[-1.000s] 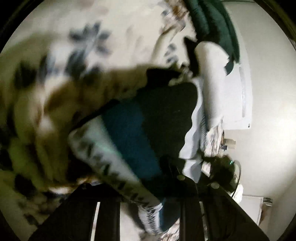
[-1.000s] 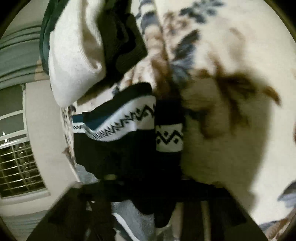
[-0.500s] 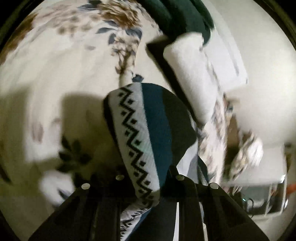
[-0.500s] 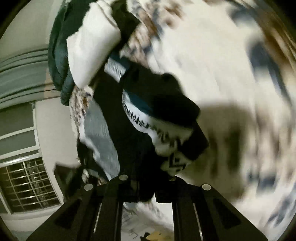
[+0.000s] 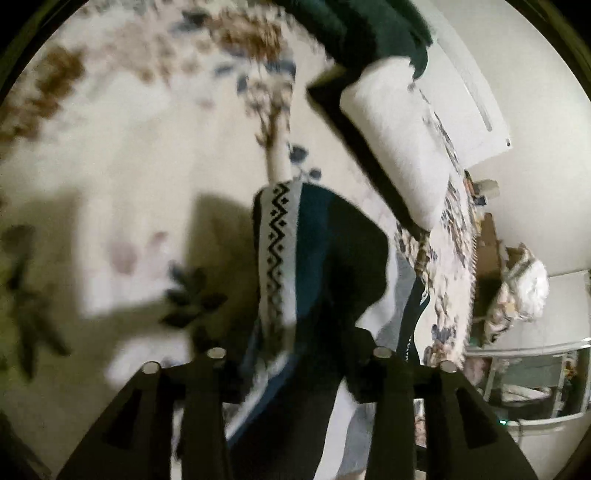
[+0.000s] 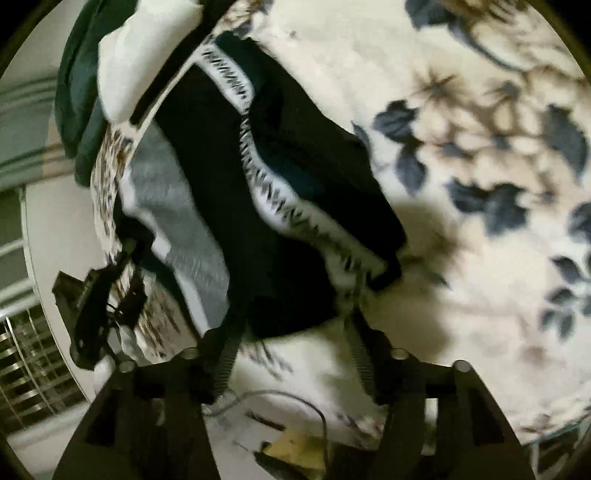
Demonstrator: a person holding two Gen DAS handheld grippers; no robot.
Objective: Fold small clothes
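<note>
Black and teal knitted garment with a white zigzag band [image 5: 295, 266] hanging between both tools above the cream floral fleece blanket [image 5: 122, 155], left gripper [image 5: 295, 363] pinching its edge, right gripper [image 6: 291, 325] standing spread around its lower hem, white folded cloth [image 5: 399, 147] lying beyond.

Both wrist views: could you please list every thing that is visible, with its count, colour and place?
patterned garment: one, black and teal with a white zigzag band, between both pairs of fingers above the blanket.
floral blanket: one, cream with blue and brown flowers, under everything.
grey garment: one, grey and white, beside the patterned garment near the blanket's edge.
white pillow: one, at the far edge of the blanket.
dark green fabric: one, behind the pillow.
left gripper: black fingers, cloth between them.
right gripper: black fingers apart, at the garment's edge.
</note>
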